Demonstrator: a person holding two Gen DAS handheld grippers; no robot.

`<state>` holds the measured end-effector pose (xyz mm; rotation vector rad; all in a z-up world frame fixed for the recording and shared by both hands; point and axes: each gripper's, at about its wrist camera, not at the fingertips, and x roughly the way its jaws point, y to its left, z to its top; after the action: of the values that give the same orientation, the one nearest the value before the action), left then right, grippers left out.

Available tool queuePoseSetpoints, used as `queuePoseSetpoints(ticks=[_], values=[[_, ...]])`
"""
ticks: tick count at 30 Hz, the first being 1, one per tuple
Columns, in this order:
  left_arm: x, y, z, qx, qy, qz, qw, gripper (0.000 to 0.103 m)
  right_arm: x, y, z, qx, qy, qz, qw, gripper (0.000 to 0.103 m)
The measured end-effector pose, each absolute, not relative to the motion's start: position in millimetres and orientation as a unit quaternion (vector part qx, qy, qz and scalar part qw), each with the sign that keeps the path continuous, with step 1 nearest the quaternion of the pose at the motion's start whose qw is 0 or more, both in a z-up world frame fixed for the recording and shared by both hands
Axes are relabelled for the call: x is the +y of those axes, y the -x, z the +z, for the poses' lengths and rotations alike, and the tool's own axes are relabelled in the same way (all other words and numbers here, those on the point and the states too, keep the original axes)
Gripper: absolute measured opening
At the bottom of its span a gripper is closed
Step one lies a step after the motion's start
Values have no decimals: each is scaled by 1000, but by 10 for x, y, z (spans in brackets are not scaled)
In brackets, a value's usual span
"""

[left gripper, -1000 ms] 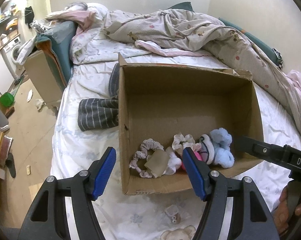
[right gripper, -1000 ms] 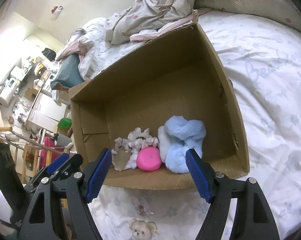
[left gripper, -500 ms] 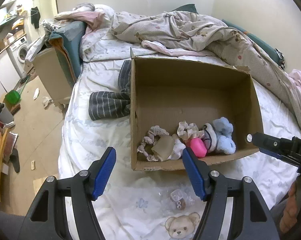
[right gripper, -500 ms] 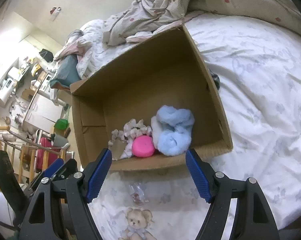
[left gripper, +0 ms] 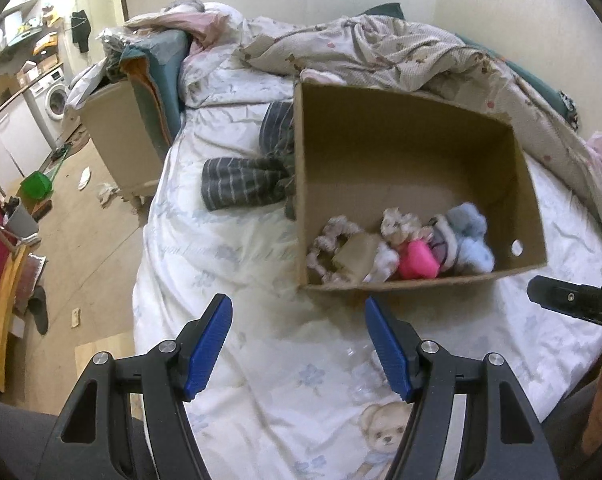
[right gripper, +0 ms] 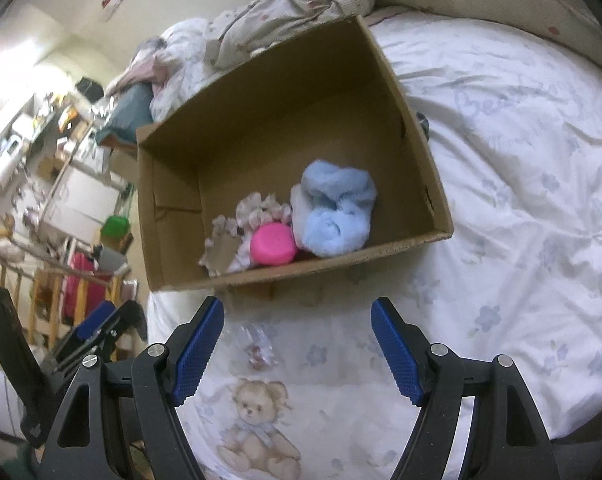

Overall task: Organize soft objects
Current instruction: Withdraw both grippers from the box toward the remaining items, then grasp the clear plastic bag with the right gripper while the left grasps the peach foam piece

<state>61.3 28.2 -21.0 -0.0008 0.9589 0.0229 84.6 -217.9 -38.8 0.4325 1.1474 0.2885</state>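
Observation:
A cardboard box [left gripper: 401,136] [right gripper: 261,120] stands open on the bed. Against its near wall lie a fluffy light-blue item [left gripper: 467,236] [right gripper: 335,208], a pink round object [left gripper: 417,266] [right gripper: 273,246], pale frilly scrunchies [left gripper: 329,236] [right gripper: 257,210] and a beige tag [left gripper: 355,254]. My left gripper [left gripper: 297,344] is open and empty, above the bedsheet in front of the box. My right gripper [right gripper: 297,344] is open and empty, also in front of the box. A small clear packet [right gripper: 257,346] [left gripper: 361,376] lies on the sheet between box and grippers.
A grey striped garment [left gripper: 245,186] lies left of the box. A rumpled quilt [left gripper: 381,52] covers the far bed. The sheet has a teddy bear print [right gripper: 257,432]. A bedside cabinet [left gripper: 117,140] and cluttered floor are at the left. The right gripper's body shows in the left wrist view [left gripper: 577,304].
Both grippers have pulled back from the box, which now looks smaller and farther. Both stay open and empty. The box contents have not moved.

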Motion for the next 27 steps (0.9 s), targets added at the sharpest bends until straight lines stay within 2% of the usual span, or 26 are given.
queuePoseSetpoints(ticks=[9, 22, 23, 25, 27], values=[[619, -626, -303, 482, 47, 46, 874, 66, -1579, -924, -909, 625, -148, 193, 742, 81], [883, -566, -307, 484, 51, 72, 871, 66, -668, -959, -1312, 634, -24, 231, 738, 80], [896, -571, -314, 485, 51, 73, 870, 66, -650, -971, -1308, 632, -17, 232, 739, 77], [897, -576, -325, 486, 49, 75, 869, 66, -624, -959, -1295, 628, 0, 230, 744, 62], [880, -587, -333, 486, 46, 75, 869, 66, -636, -953, -1280, 628, 4, 230, 744, 35]])
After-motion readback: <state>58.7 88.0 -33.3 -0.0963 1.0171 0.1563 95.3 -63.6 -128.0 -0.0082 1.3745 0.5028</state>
